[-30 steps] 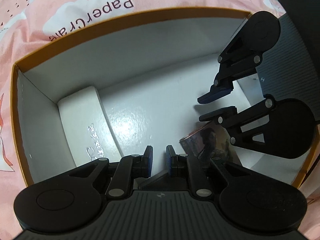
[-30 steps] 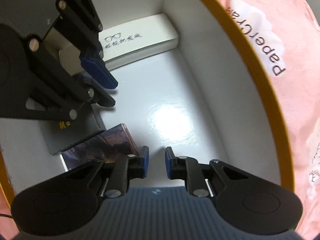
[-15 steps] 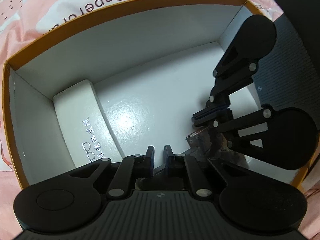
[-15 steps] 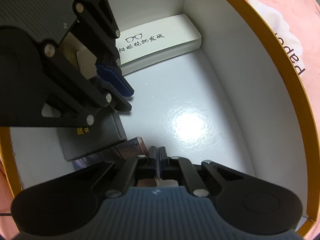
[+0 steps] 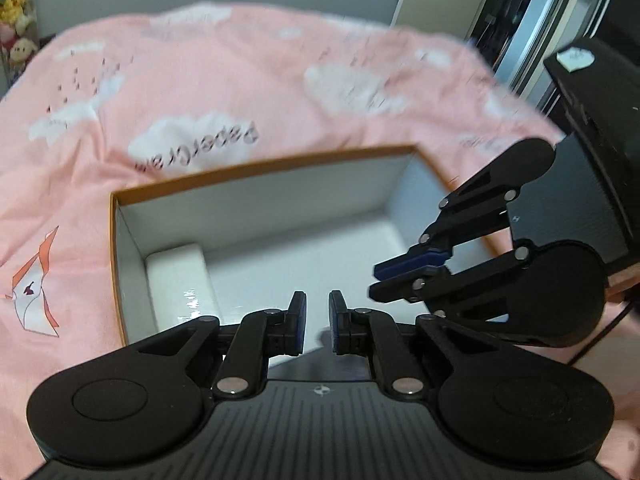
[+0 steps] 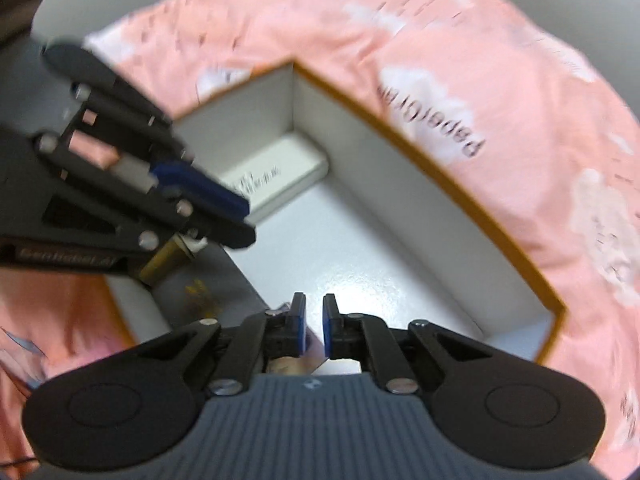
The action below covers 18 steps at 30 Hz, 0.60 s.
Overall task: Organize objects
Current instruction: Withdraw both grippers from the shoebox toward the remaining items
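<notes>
Box (image 5: 256, 170), orange-rimmed, on pink bedspread (image 5: 240, 80): white case (image 5: 176, 276) against its left wall, dark flat box (image 6: 208, 288) on the right. Left tool (image 5: 317, 322), right tool (image 6: 314, 330): both above the box, jaws together, empty. Step, as I read it: between placements. Next I need another loose item; none shows.

You are looking at a box (image 5: 256, 216) with white inner walls and an orange-brown rim, set on a pink cloth (image 5: 200, 80) printed with white clouds, dark lettering and an orange-and-white paper crane. A white case (image 6: 280, 176) with dark print lies inside, beside a dark grey box (image 6: 208, 284) with yellow marks. Your black grippers have blue pads (image 5: 412, 264).
</notes>
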Tool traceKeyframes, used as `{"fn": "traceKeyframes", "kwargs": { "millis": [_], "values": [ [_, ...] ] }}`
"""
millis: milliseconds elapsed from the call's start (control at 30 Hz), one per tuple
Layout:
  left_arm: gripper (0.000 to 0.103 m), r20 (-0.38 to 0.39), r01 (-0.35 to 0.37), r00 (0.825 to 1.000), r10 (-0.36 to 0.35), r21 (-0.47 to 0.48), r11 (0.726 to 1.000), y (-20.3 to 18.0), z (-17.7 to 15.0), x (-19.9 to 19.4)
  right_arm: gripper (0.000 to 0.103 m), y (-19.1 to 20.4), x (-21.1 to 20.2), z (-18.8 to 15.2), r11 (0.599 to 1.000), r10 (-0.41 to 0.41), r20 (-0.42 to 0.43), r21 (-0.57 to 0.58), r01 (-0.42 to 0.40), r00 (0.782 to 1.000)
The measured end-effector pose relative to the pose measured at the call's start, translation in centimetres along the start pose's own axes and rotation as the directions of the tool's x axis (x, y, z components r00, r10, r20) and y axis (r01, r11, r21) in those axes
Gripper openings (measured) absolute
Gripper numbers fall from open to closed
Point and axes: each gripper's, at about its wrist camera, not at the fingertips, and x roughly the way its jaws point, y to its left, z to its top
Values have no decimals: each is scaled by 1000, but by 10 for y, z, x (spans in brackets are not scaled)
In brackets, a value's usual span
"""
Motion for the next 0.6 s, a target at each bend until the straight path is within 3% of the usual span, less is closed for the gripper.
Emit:
{"fn": "traceKeyframes", "kwargs": {
  "millis": [67,133,267,367,600],
  "values": [
    [12,40,27,999,-26,-16,1000,-10,-8,-16,13,44,-1,26,998,-24,58,61,21,998],
    [13,66,47,997,-45,-29,998,-21,-19,-32,19,50,-35,27,992,-50,137,120,34,989],
    [15,103,45,994,-39,-58,997,-24,-40,-43,20,99,-61,-9,976,-121,234,206,72,965],
    [16,82,32,996,-22,-113,993,-23,-59,-51,23,126,-55,-27,954,-136,253,296,57,958],
    [16,-44,-29,999,18,-265,964,-11,-113,-48,28,170,-38,-76,900,-67,247,433,-48,967]
  ]
}}
